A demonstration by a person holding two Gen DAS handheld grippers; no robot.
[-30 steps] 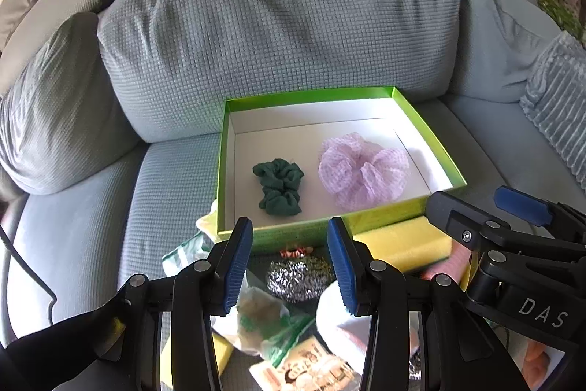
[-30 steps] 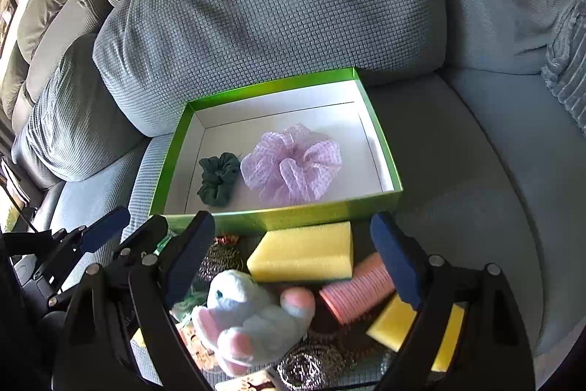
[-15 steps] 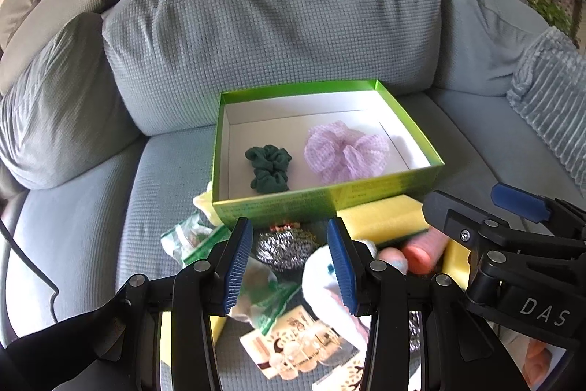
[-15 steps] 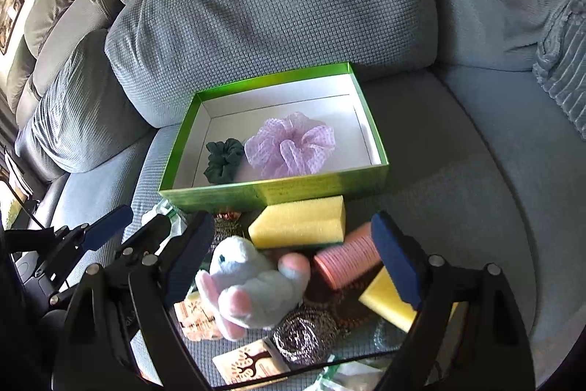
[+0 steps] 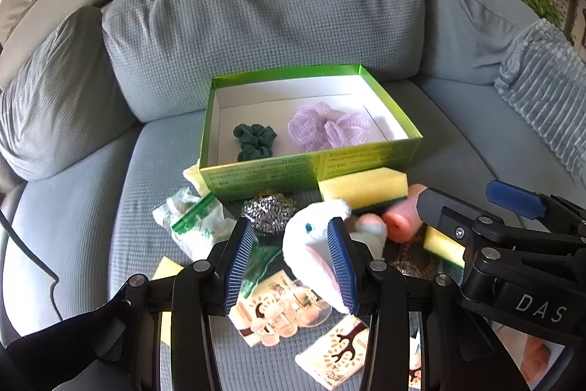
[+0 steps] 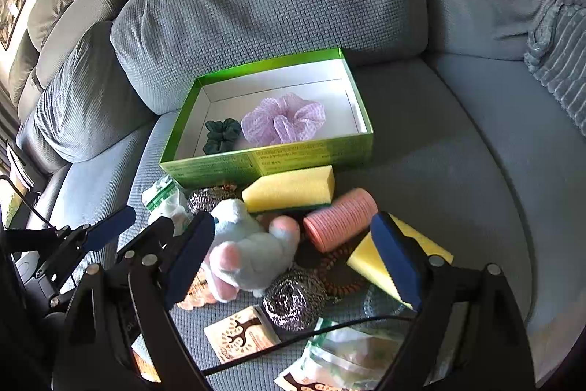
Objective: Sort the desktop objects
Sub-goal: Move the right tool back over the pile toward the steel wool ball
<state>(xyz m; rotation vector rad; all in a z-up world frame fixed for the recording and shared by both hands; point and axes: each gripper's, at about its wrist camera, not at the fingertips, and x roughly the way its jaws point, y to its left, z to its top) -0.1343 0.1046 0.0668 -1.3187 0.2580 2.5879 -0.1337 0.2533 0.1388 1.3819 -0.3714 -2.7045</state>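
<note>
- The left tool, half-spread and holding nothing, is hovering over the white plush toy; crowding risks snagging the silver wire scourer.
- The right tool is gaping wide, holding nothing.

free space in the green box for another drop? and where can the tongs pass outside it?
In the green box, bare floor lies right of the lilac scrunchie, plus a strip along the back wall; the dark green scrunchie fills the left front. Outside, the seat right of the box is bare. In front it is crowded: sponge, plush toy, pink roller.

Both claws farther from box
</note>
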